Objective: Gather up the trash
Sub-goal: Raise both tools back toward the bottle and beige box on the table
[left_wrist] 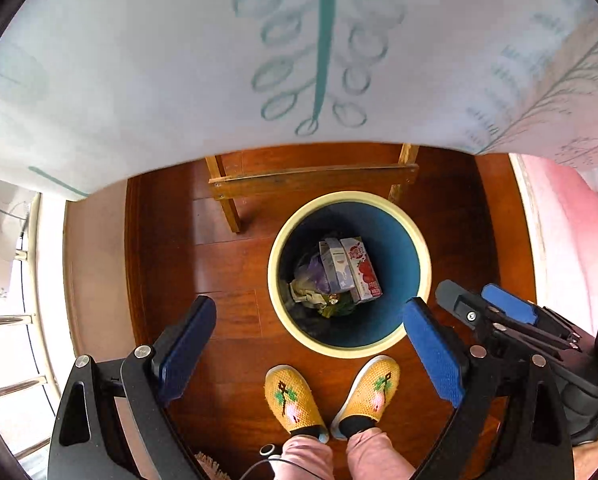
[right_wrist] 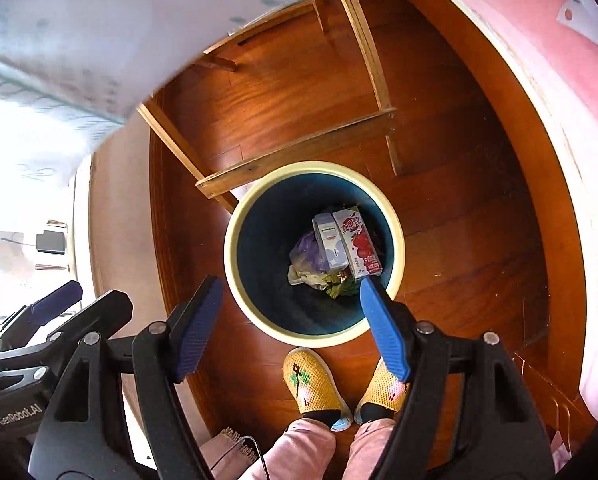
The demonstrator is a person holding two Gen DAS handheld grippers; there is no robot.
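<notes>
Bin (left_wrist: pixel 413 236) holds cartons (left_wrist: pixel 349 270) | right-wrist view only: dark device (right_wrist: pixel 50 242) far left

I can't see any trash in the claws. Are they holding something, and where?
Nothing. The left gripper and right gripper are both open and empty above the trash bin.

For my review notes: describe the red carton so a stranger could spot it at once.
Find the round bin with the cream rim on the wooden floor. Inside, two cartons lie side by side on crumpled wrappers. The red carton shows strawberries; its neighbour, the pale carton, is lavender-white.
</notes>
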